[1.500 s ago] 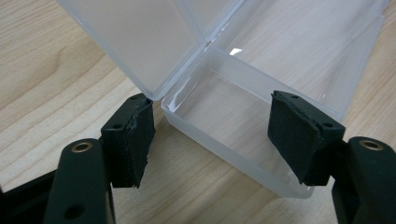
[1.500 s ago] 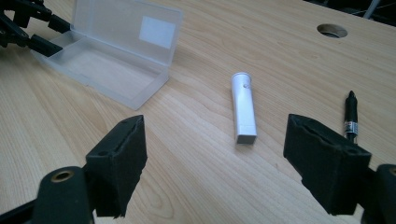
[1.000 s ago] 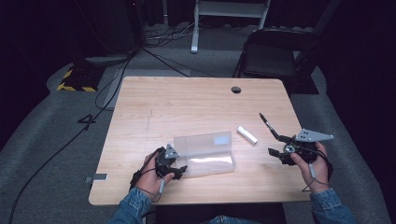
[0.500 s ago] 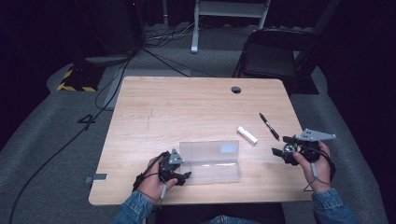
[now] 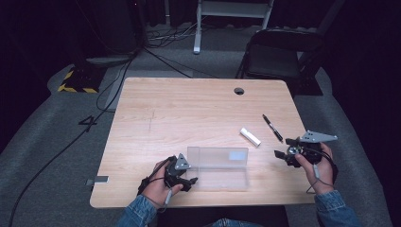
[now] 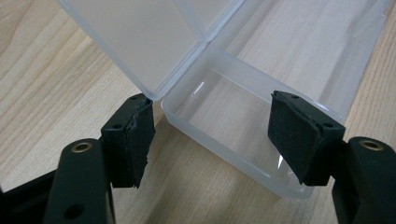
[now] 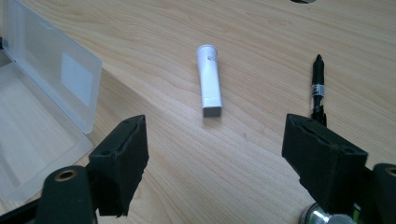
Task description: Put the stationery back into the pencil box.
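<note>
With the clear box (image 5: 218,168) lying open near the front edge of the counter (image 5: 189,113), your right tool (image 5: 287,154) is the one placed for the loose items. The white tube (image 7: 209,79) sits ahead of its jaws and a bit left of centre in the right gripper view, long axis running roughly away from you, cap end farther, flat crimped end nearer. The black pen (image 7: 318,88) lies just beside it to the right, roughly parallel, its near end close to the right jaw. Both are well apart from the box, between it and your right hand, so the right arm is clearly nearer.

Right tool: jaws spread wide, nothing between them, not touching tube or pen.

Left tool (image 6: 212,140): also released, jaws wide, straddling the near corner of the box tray; the left pad (image 6: 137,135) sits just beside the hinge where the raised lid (image 6: 140,42) meets the tray, touching or nearly so, can't tell. It holds nothing.

Likely next: reach forward to the tube, jaws across its short side.
</note>
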A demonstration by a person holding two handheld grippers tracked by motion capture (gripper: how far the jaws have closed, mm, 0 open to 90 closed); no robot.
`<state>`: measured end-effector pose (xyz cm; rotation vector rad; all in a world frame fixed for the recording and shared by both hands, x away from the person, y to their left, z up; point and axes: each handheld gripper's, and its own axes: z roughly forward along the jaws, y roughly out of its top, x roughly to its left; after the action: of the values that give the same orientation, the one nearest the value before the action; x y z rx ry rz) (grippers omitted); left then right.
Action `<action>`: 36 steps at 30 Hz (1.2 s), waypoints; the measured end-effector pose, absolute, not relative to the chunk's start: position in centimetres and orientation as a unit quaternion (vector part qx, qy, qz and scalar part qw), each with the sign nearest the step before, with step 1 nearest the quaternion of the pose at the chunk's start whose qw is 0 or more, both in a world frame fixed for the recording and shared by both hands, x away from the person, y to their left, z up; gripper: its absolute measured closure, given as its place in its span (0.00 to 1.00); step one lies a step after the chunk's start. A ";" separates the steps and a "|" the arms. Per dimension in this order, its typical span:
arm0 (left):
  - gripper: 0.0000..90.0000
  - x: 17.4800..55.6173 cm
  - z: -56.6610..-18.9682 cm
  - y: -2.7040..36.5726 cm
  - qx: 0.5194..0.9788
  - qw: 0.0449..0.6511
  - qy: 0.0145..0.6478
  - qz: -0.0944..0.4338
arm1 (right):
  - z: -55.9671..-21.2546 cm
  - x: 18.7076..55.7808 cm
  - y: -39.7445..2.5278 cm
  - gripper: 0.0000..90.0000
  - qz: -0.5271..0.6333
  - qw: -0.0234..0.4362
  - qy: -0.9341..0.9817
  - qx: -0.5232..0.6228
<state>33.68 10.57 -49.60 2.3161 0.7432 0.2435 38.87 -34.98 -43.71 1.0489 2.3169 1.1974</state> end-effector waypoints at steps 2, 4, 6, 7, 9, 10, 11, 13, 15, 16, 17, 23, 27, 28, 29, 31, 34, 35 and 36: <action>0.36 33.7 -49.6 10.5 0.891 0.342 0.283 0.095 | -43.8 38.9 -35.0 0.26 0.418 0.164 0.813 0.369; 0.36 33.8 -49.6 10.4 0.891 0.340 0.283 0.097 | -43.9 38.9 -35.0 0.25 0.418 0.163 0.814 0.370; 0.36 33.8 -49.5 10.4 0.891 0.339 0.288 0.094 | -43.9 38.9 -35.1 0.25 0.418 0.162 0.813 0.371; 0.34 33.9 -49.5 10.4 0.892 0.336 0.288 0.095 | -43.9 39.0 -35.1 0.25 0.418 0.163 0.813 0.372; 0.31 33.9 -49.6 10.4 0.890 0.336 0.292 0.100 | -44.0 39.0 -35.2 0.24 0.417 0.162 0.813 0.373; 0.30 33.9 -49.5 10.4 0.891 0.335 0.289 0.103 | -44.0 39.0 -35.2 0.24 0.417 0.161 0.812 0.374; 0.29 33.9 -49.5 10.5 0.890 0.338 0.288 0.108 | -44.0 39.1 -35.2 0.24 0.417 0.161 0.813 0.374; 0.25 33.8 -49.2 10.6 0.882 0.352 0.293 0.108 | -44.1 39.1 -35.2 0.24 0.416 0.161 0.814 0.373; 0.25 33.9 -48.8 10.9 0.874 0.369 0.298 0.108 | -44.0 39.1 -35.2 0.24 0.416 0.161 0.813 0.373; 0.25 33.9 -48.6 11.0 0.871 0.373 0.299 0.110 | -44.0 39.1 -35.3 0.24 0.417 0.162 0.813 0.373; 0.25 33.8 -48.6 11.1 0.870 0.374 0.300 0.112 | -44.0 39.1 -35.3 0.24 0.418 0.162 0.812 0.374; 0.28 33.7 -47.8 12.2 0.860 0.383 0.311 0.131 | -43.8 39.2 -35.6 0.23 0.419 0.162 0.808 0.381; 0.28 33.4 -47.3 13.5 0.849 0.396 0.321 0.135 | -43.7 39.5 -35.6 0.22 0.420 0.164 0.807 0.381; 0.28 33.2 -47.2 13.9 0.848 0.396 0.324 0.139 | -43.6 39.6 -35.6 0.22 0.421 0.163 0.806 0.384; 0.28 33.1 -47.1 14.1 0.846 0.396 0.327 0.141 | -43.6 39.8 -35.6 0.22 0.421 0.163 0.806 0.383; 0.30 32.9 -47.0 14.7 0.843 0.393 0.337 0.145 | -43.6 40.0 -35.5 0.22 0.421 0.165 0.806 0.381; 0.30 32.6 -47.2 15.7 0.839 0.389 0.353 0.140 | -43.5 40.6 -35.4 0.20 0.423 0.161 0.804 0.386; 0.30 32.3 -47.3 16.3 0.839 0.383 0.360 0.141 | -43.5 40.8 -35.3 0.19 0.422 0.164 0.802 0.389; 0.30 32.3 -47.3 16.3 0.839 0.383 0.360 0.141 | -43.5 40.8 -35.3 0.19 0.422 0.164 0.802 0.389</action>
<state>32.31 16.26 -47.26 2.1400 0.9185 0.3584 40.79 -35.32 -43.47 1.1099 2.2867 1.2026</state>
